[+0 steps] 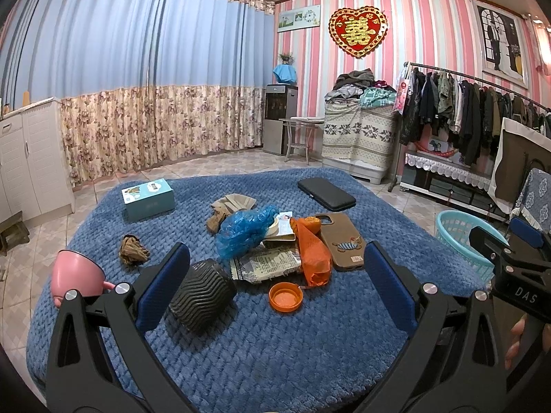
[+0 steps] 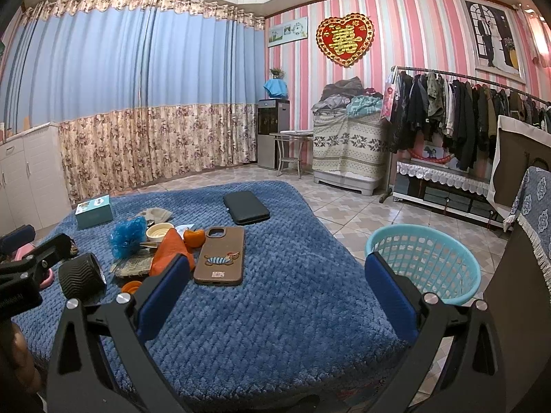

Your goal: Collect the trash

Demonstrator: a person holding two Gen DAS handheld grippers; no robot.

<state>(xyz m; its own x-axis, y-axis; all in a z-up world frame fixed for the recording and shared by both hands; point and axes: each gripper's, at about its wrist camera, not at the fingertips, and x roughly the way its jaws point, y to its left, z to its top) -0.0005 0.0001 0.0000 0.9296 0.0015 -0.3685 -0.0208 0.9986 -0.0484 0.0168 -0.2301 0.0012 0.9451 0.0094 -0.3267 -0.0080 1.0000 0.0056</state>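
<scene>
Left wrist view shows my left gripper (image 1: pixel 277 285) spread wide and holding nothing, hovering over the blue blanket (image 1: pixel 261 354); between its blue pads (image 1: pixel 165 285) lies the clutter: a crumpled blue plastic bag (image 1: pixel 246 229), an orange plastic bag (image 1: pixel 311 251), a scrap of newspaper (image 1: pixel 265 265), an orange lid (image 1: pixel 286 296) and a black ribbed cylinder (image 1: pixel 203 296); a crumpled brown wad (image 1: pixel 132 249) sits apart to the left, near a pink cup (image 1: pixel 77 273) at the blanket's edge; a brown phone case (image 1: pixel 344 244) touches the orange bag. From the right wrist camera, my right gripper (image 2: pixel 277 285) is likewise released and empty above bare blanket; the turquoise basket (image 2: pixel 427 261) stands on the tiled floor just beside the blanket, right of my fingers.
</scene>
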